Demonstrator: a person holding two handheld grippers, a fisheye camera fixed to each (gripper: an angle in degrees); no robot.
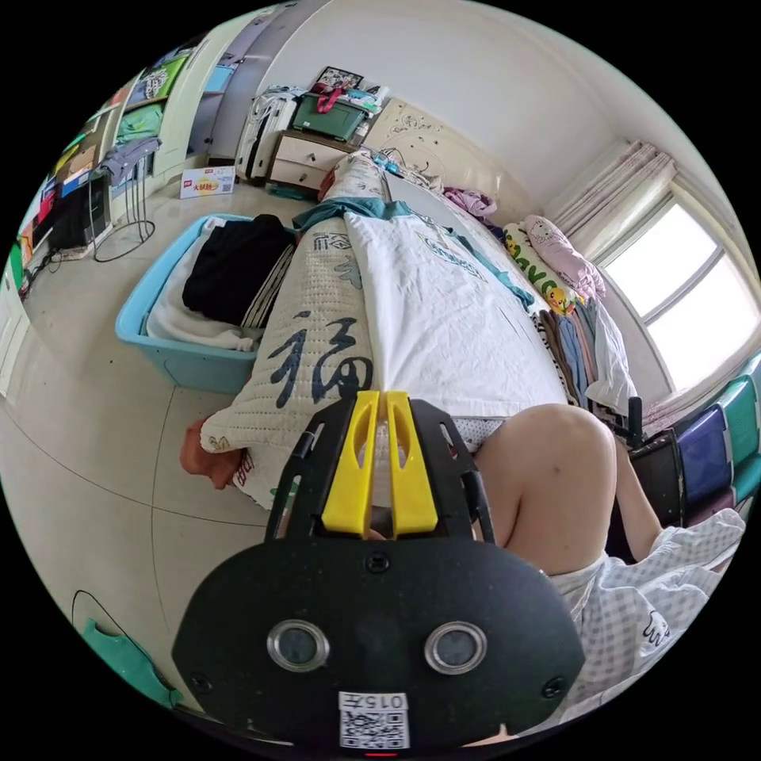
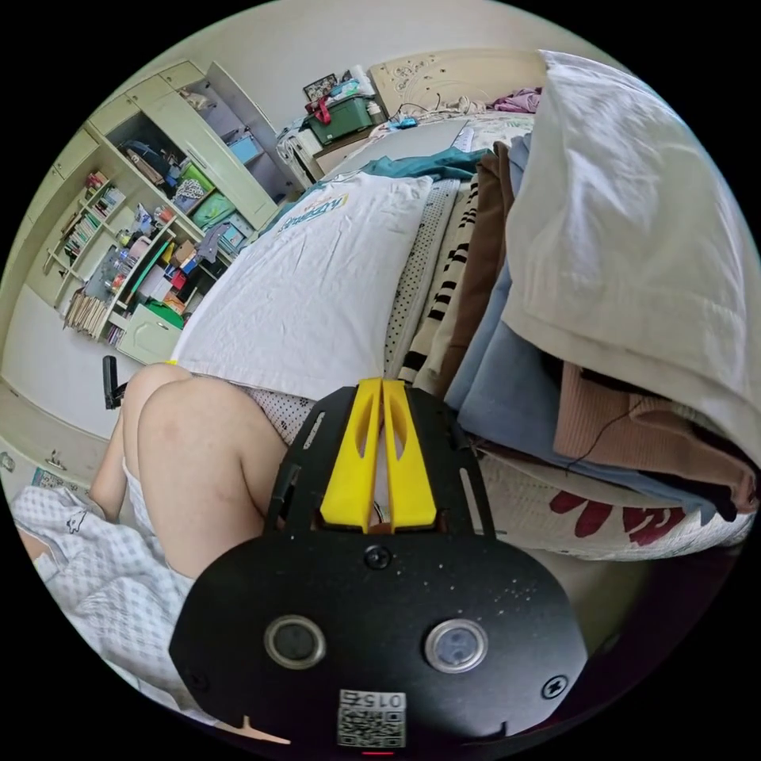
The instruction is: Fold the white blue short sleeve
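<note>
The white short-sleeve shirt (image 1: 444,317) with teal-blue sleeves (image 1: 341,208) lies flat along the bed, collar end far from me and hem toward me. My left gripper (image 1: 383,394) sits at the near hem, its yellow jaws pressed together with white cloth showing in the thin slit between them. In the right gripper view the same shirt (image 2: 309,285) spreads away from me. My right gripper (image 2: 381,382) is at the hem's other corner, jaws together, with a sliver of white cloth between them.
A person's bare knee (image 1: 555,476) (image 2: 198,452) presses against the bed edge between the grippers. A stack of folded clothes (image 2: 491,317) (image 1: 579,341) lines the bed beside the shirt. A blue basket (image 1: 158,349) of laundry stands on the floor, with an orange cloth (image 1: 208,464) nearby.
</note>
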